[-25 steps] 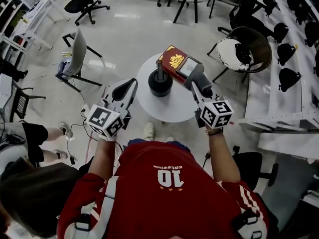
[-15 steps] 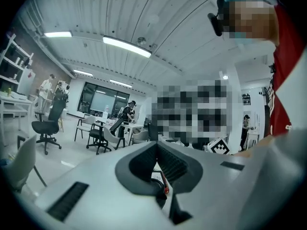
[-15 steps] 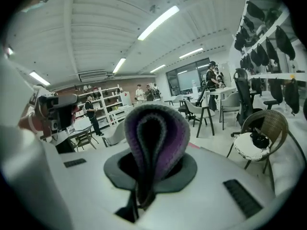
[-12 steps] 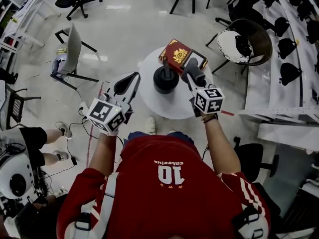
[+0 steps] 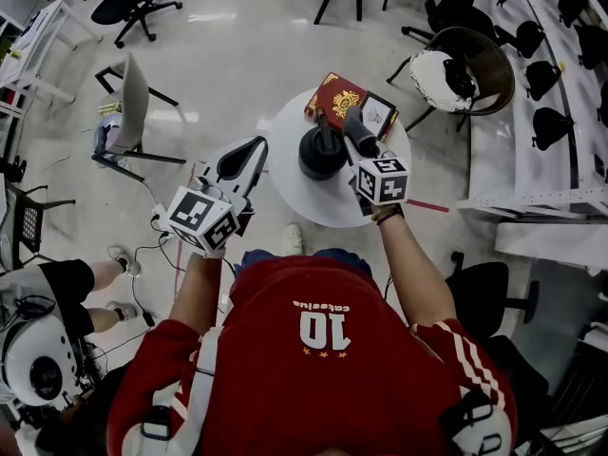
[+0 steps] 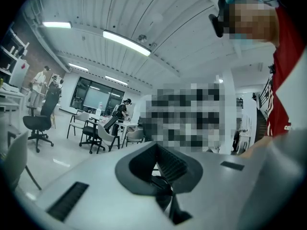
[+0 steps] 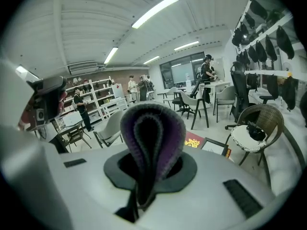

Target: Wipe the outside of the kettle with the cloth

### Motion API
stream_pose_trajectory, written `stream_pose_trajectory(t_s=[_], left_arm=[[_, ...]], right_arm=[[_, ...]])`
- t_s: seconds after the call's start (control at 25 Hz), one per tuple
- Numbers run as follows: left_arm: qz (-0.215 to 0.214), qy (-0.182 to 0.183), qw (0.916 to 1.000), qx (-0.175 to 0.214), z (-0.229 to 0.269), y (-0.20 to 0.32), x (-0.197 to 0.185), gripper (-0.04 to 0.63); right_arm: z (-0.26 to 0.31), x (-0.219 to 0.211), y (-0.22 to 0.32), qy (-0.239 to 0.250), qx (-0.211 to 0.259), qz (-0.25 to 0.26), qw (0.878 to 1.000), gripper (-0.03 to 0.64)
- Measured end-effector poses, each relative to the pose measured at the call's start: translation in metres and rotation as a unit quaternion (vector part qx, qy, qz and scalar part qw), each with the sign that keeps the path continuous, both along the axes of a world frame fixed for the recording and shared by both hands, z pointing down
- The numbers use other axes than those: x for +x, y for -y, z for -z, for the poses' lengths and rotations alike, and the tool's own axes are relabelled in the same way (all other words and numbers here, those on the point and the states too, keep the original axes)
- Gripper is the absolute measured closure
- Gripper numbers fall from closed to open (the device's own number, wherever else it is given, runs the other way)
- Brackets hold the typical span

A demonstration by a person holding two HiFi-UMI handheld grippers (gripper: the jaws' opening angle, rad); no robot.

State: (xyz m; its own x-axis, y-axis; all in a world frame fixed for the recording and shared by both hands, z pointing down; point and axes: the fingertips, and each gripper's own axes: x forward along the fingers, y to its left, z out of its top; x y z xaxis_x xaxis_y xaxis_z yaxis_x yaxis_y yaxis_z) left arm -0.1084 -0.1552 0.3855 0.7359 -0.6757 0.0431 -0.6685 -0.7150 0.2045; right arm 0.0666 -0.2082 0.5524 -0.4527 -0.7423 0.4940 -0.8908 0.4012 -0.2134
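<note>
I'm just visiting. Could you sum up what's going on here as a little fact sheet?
Setting: small round white table in an office with chairs
On the table: black kettle; red box with gold print
Right gripper: shut on a folded grey cloth, close beside the kettle; contact unclear
Left gripper: shut, holding nothing, off the table's left edge
Wiping: probably about to start

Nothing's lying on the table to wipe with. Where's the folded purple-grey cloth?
The folded purple-grey cloth is clamped in the right gripper, at the head view's centre right, just right of the black kettle above the round white table.
</note>
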Motion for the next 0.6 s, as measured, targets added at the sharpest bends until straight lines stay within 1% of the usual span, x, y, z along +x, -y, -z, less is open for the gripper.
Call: stream_pose_trajectory(t_s=[0.32, 0.48, 0.6], left_arm=[[-0.012, -0.004, 0.9999, -0.002, -0.001, 0.006, -0.017, 0.588], [-0.014, -0.008, 0.9999, -0.002, -0.002, 0.01, -0.025, 0.588], [-0.015, -0.012, 0.9998, -0.002, -0.004, 0.011, -0.032, 0.588]], right_arm=[[-0.002, -0.02, 0.007, -0.002, -0.008, -0.017, 1.0, 0.572], [0.0, -0.031, 0.011, -0.011, -0.007, -0.015, 1.0, 0.572], [-0.001, -0.038, 0.014, -0.008, -0.011, -0.016, 1.0, 0.572]])
